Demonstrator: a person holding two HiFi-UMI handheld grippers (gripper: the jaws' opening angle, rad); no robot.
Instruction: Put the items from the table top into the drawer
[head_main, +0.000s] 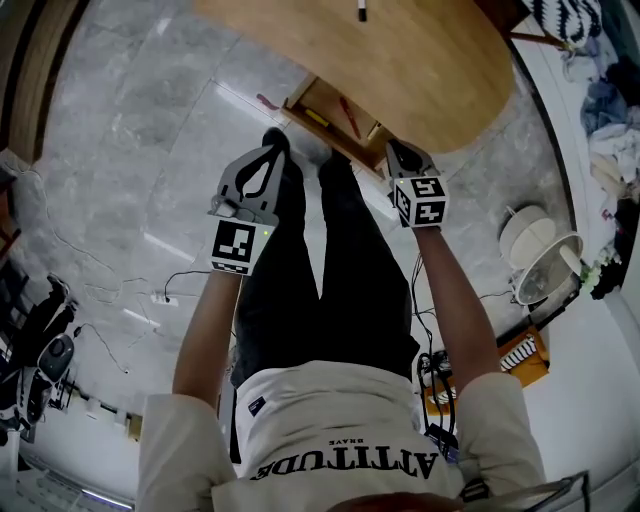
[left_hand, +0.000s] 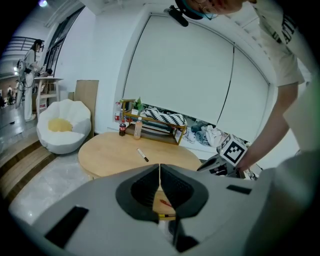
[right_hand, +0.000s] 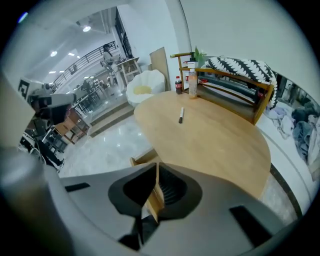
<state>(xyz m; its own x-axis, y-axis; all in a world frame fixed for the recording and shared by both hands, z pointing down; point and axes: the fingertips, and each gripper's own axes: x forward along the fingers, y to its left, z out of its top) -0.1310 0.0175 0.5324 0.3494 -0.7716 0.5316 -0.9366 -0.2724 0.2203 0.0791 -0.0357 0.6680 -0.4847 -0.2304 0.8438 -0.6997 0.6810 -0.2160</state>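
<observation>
Black-and-white marker pen (head_main: 361, 12) lying on round light wooden desk (head_main: 420, 70).
Open wooden drawer (head_main: 335, 115) under desk's near edge; left hand-held gripper (head_main: 274, 140) and right hand-held gripper (head_main: 393, 147) just off that edge, both closed, empty.

Both the left hand-held gripper (left_hand: 159, 172) and the right hand-held gripper (right_hand: 156, 172) are smooth matt grey plastic with dark ribbed pads (left_hand: 140, 190). Ahead of them, the counter (right_hand: 215, 135) is pale wood with a smooth, low-sheen face. The drawer (head_main: 328, 100) under their tips is similar light wood, and the floor (head_main: 150, 130) below is glossy grey stone-look tile.
</observation>
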